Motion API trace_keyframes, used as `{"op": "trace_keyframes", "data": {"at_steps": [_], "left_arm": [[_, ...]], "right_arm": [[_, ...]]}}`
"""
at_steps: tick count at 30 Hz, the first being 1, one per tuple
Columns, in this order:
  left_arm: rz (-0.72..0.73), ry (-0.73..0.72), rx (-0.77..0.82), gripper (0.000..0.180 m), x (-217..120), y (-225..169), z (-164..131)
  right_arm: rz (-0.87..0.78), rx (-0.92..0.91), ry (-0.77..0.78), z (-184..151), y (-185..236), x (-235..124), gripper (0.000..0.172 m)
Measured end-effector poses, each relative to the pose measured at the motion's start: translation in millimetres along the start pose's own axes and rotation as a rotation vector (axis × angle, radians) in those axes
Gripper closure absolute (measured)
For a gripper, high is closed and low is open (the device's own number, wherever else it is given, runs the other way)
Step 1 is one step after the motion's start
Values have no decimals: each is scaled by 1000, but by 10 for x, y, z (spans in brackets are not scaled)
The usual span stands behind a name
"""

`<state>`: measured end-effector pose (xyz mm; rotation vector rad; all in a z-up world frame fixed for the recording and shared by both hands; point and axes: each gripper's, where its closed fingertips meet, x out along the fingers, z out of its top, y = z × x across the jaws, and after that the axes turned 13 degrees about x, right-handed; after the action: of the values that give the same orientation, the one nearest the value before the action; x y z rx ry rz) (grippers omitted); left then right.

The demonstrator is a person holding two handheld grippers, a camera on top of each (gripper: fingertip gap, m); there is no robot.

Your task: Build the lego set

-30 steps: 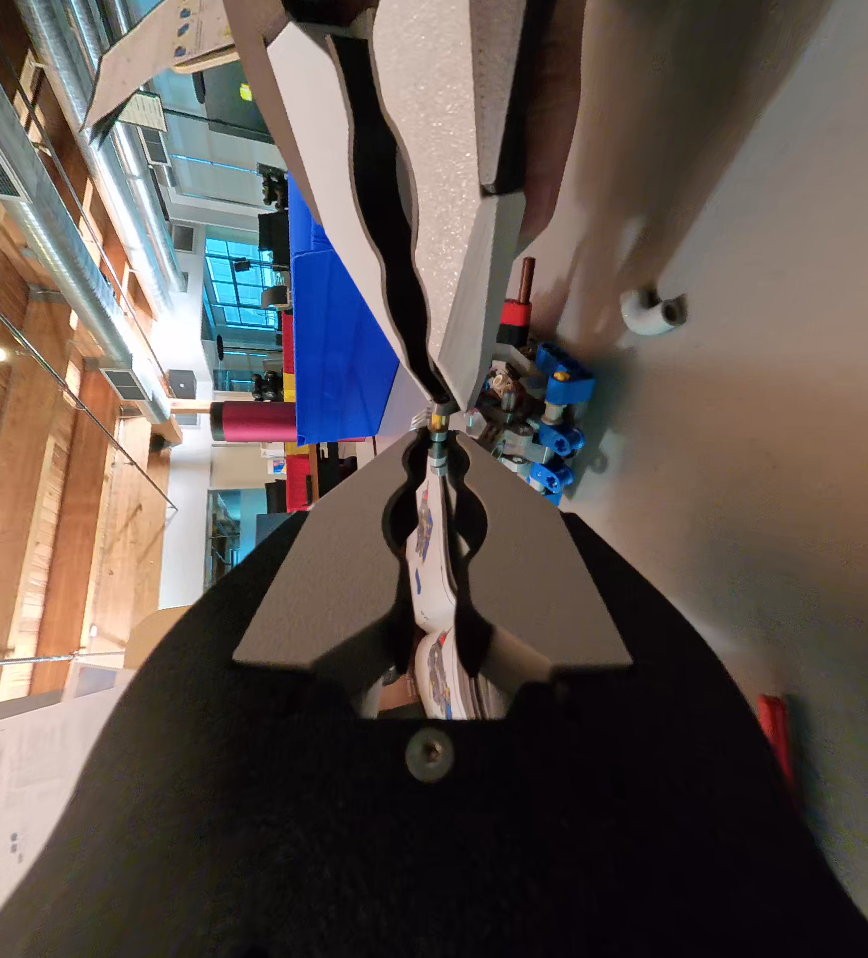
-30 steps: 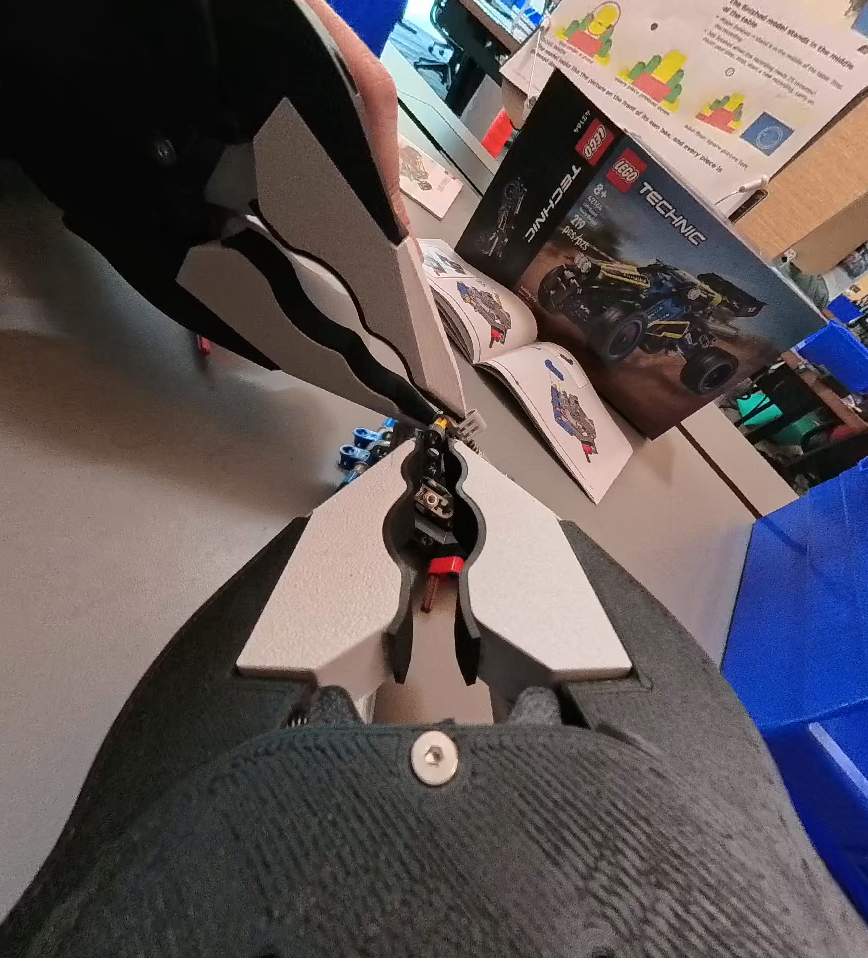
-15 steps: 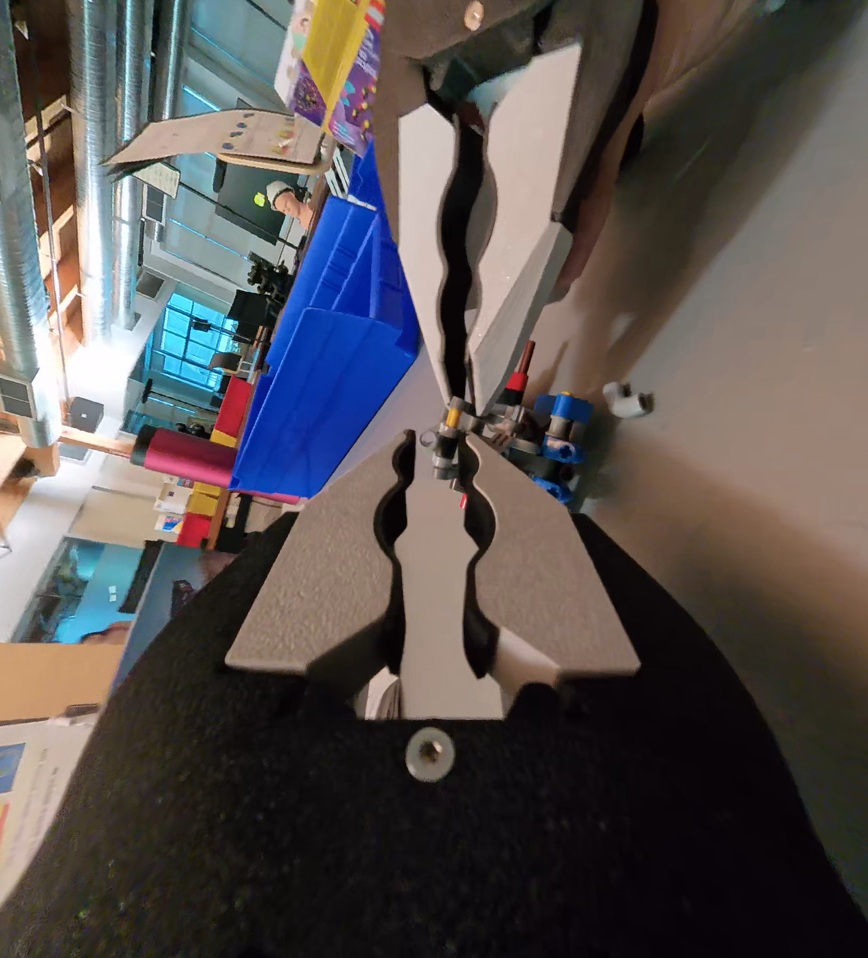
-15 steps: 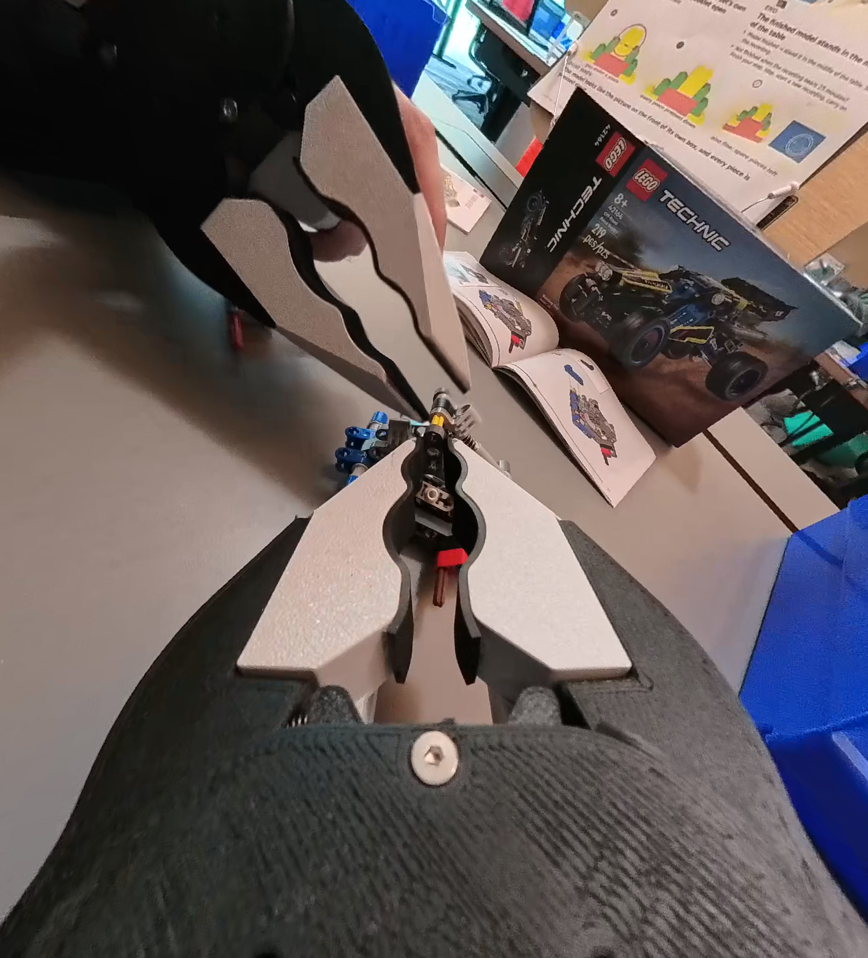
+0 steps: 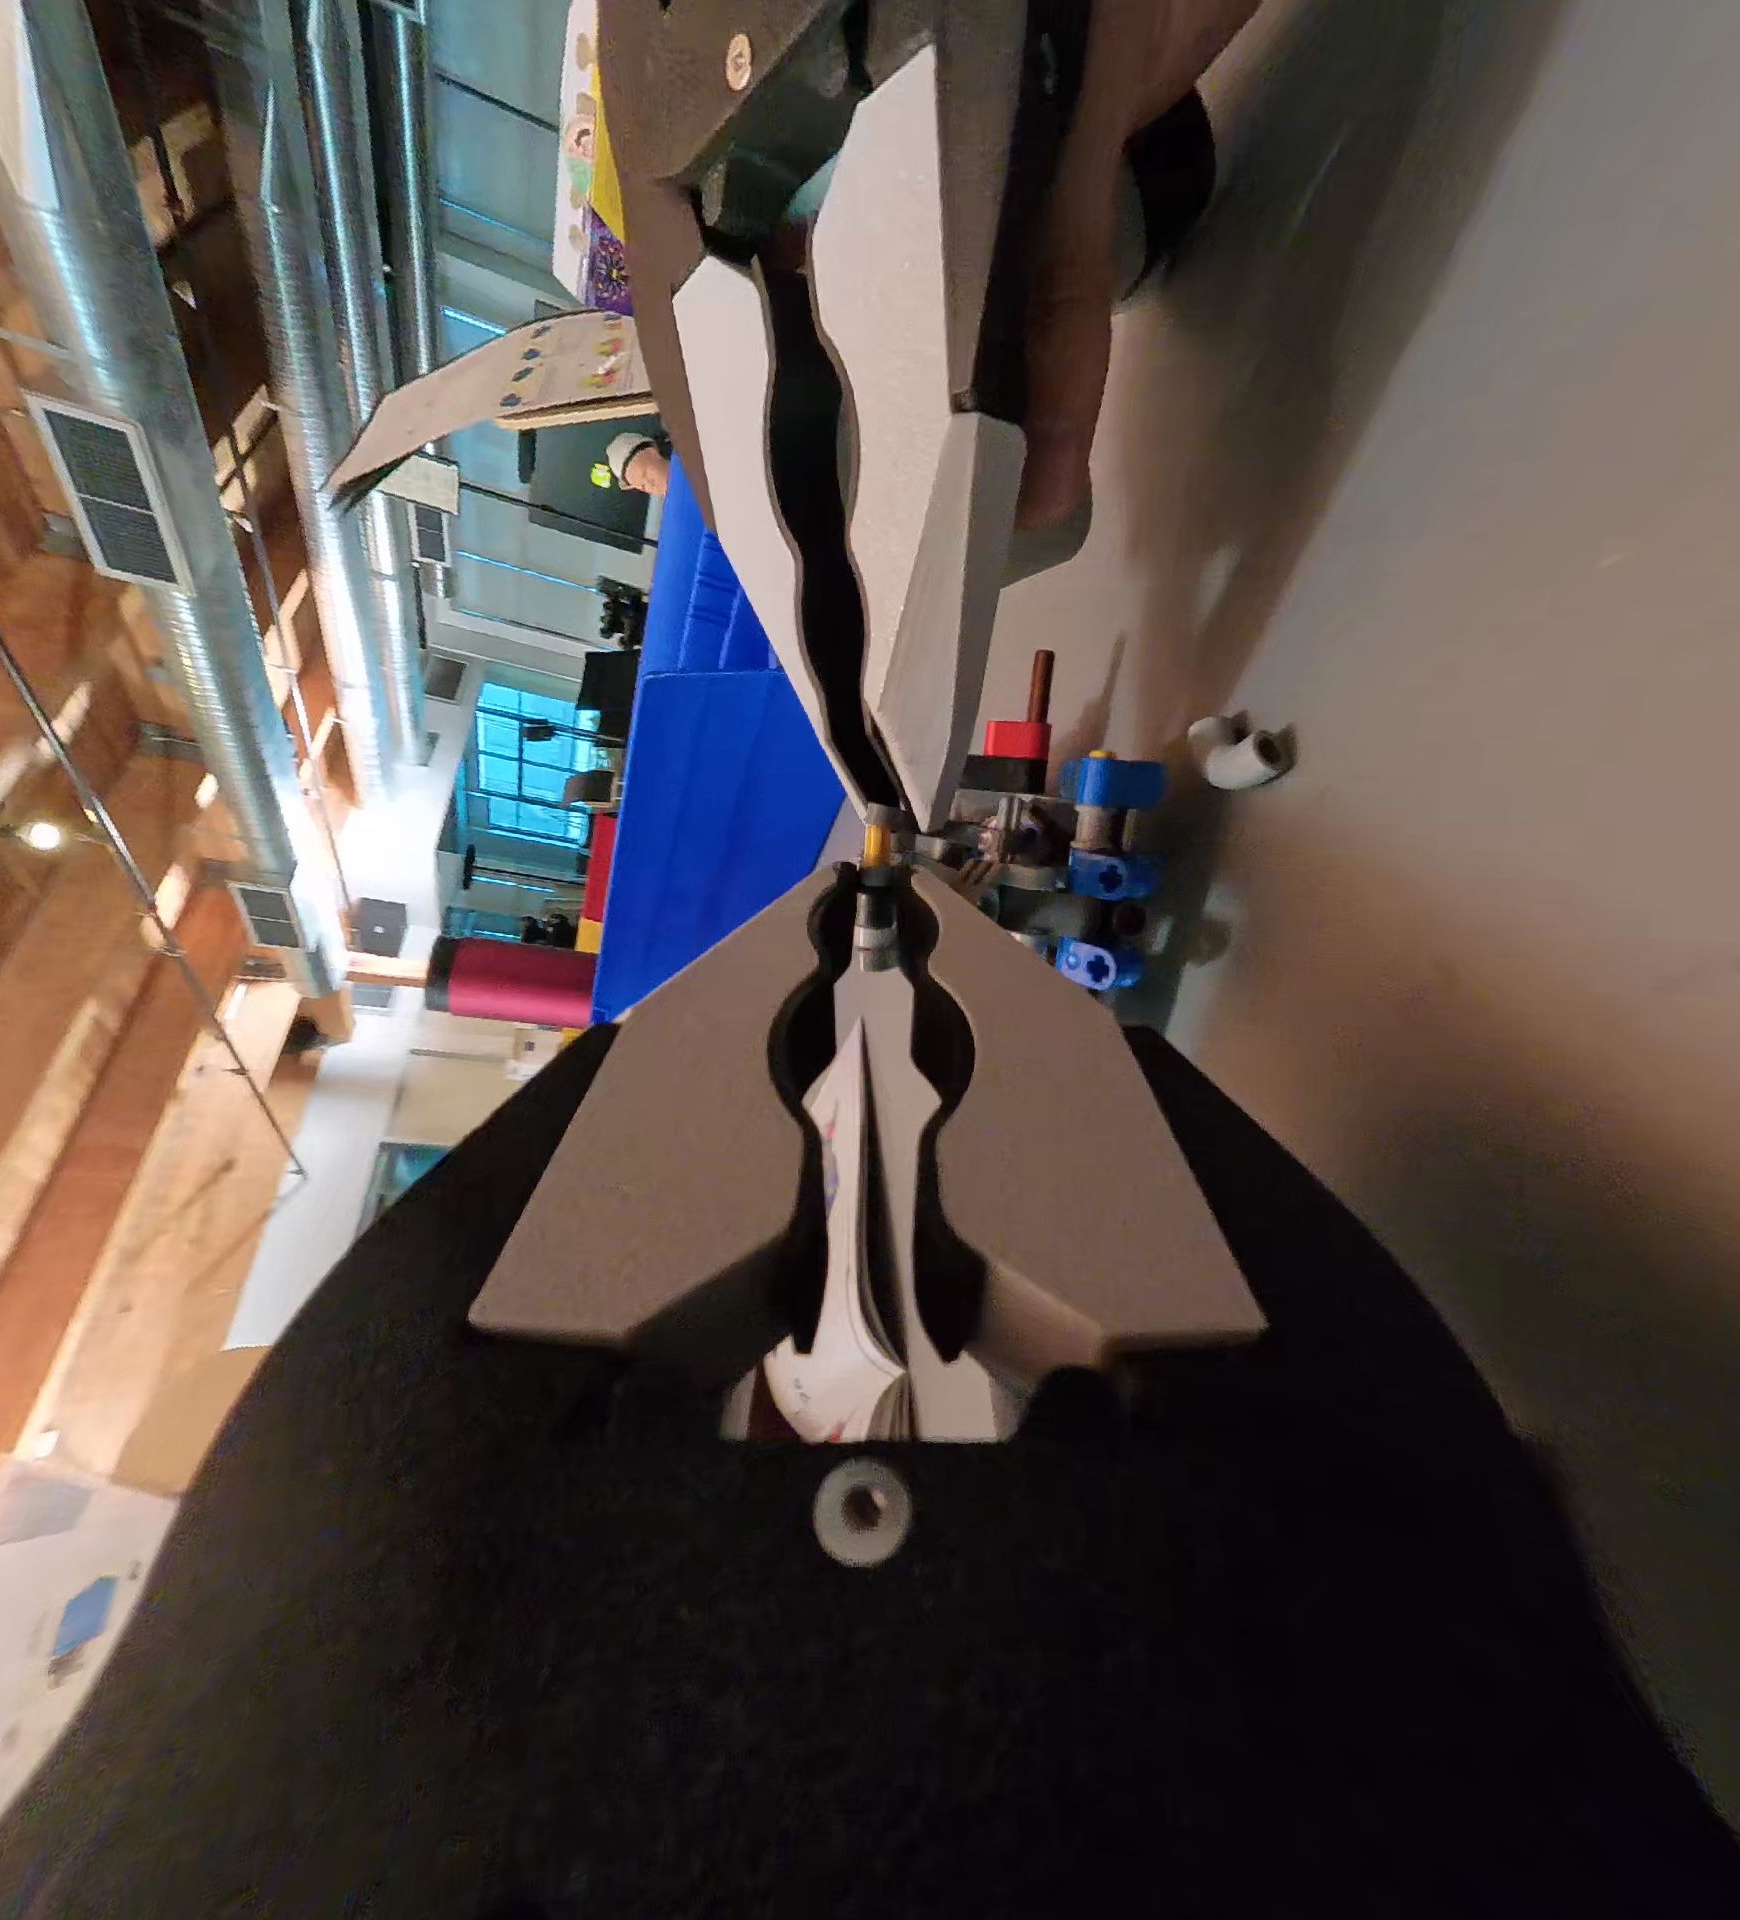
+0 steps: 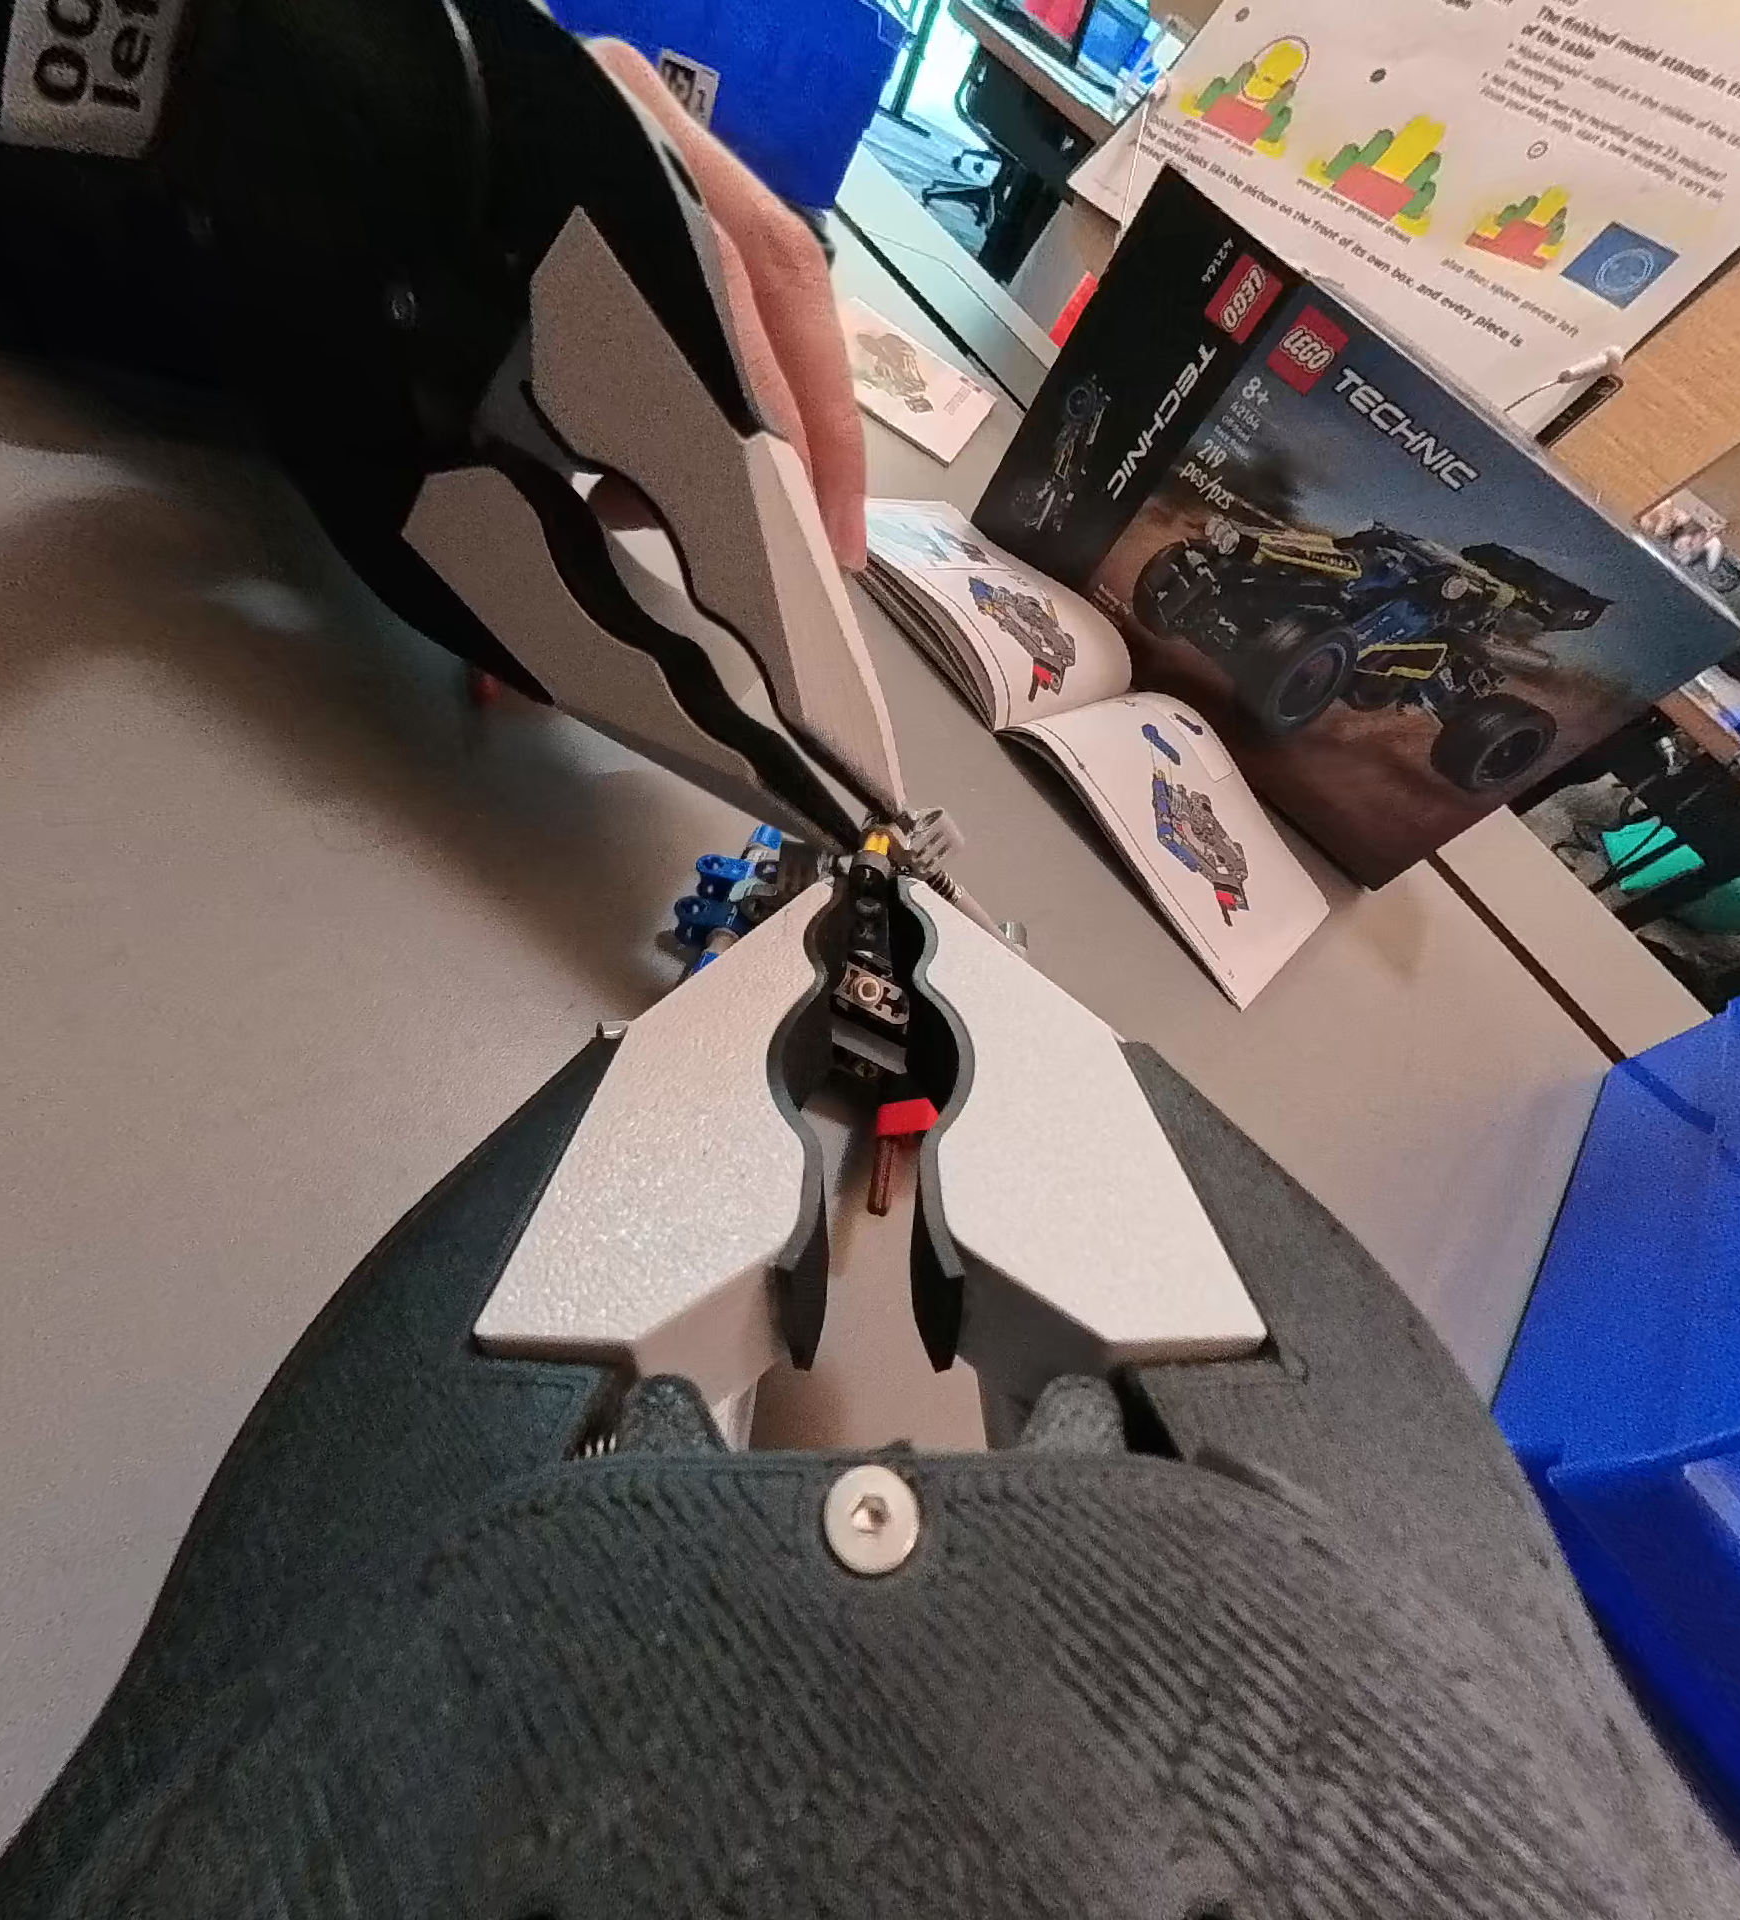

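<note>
Grey worktop [image 6: 170, 987] carries an open instruction booklet [image 6: 1136, 748] and a toy-car box [image 6: 1365, 582] at upper right, with a blue bin [image 6: 1697, 1299] along the right edge and bare surface on the left. At frame centre the right gripper [image 6: 871, 883] has its fingers nearly closed, pressing on the black bar of a small brick assembly [image 6: 871, 997]. The left gripper [image 5: 871, 894], fingers likewise almost together, pinches the grey, yellow-tipped pin [image 5: 874, 914] at the assembly's far end, the two fingertip pairs all but touching.
</note>
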<state>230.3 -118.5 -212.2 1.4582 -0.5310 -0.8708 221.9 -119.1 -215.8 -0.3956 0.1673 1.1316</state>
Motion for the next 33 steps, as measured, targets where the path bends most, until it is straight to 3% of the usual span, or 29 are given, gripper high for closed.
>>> {"op": "trace_keyframes", "data": {"at_steps": [5, 18, 25, 29, 33], "left_arm": [[32, 34, 102, 178, 41, 15, -10], [-46, 177, 223, 178, 101, 7, -89], [-59, 76, -2, 178, 95, 12, -32], [-60, 2, -35, 178, 52, -6, -37], [-62, -72, -42, 177, -8, -18, -54]], "right_arm": [[-7, 23, 5, -5, -27, -4, 167], [-115, -52, 51, -29, -94, 49, 167], [-52, -29, -3, -19, -70, -15, 167], [-24, -51, 61, -55, -181, -182, 139], [199, 30, 49, 74, -215, -167, 126]]}}
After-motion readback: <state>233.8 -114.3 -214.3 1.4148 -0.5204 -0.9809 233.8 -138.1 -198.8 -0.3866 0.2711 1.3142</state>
